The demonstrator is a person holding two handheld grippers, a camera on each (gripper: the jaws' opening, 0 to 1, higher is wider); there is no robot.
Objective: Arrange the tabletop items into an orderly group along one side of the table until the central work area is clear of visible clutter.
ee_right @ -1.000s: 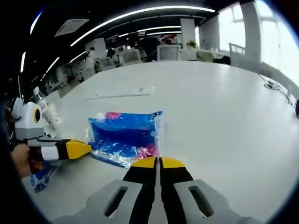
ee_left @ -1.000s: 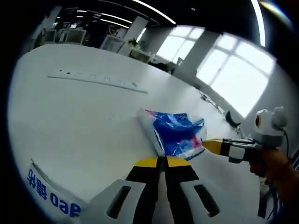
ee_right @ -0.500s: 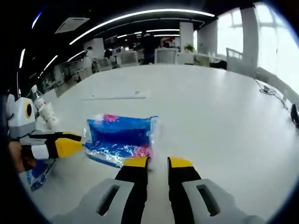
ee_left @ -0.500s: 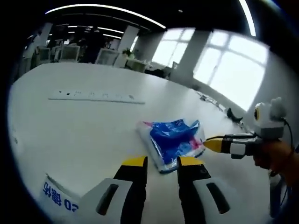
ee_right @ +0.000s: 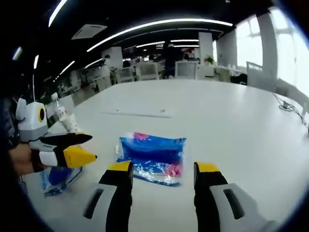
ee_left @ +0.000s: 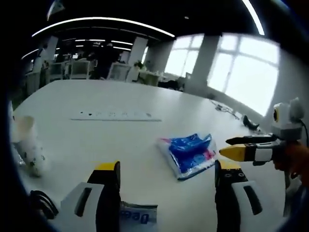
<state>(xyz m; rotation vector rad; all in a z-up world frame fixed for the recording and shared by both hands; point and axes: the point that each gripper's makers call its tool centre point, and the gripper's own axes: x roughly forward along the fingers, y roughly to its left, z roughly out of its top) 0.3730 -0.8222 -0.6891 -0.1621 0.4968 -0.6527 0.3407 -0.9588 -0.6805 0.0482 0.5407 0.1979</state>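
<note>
Blue plastic packet (ee_right: 153, 159) flat on white table (ee_right: 231, 116), both tools spread

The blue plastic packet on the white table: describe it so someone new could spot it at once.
On the big white table, look just ahead of the two open grippers. The flat blue plastic packet lies there, crinkly and shiny, with pink patches. Nothing else nearby is a flat blue-and-pink wrapper lying alone mid-table.

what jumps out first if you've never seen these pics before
The bright blue plastic packet lying flat in the middle of the big white table catches the eye first. Both yellow-tipped grippers are open wide, with the left gripper and the right gripper each hanging just short of the packet. A crumpled plastic bottle stands near the table edge, in the right gripper view behind the left gripper.
</note>
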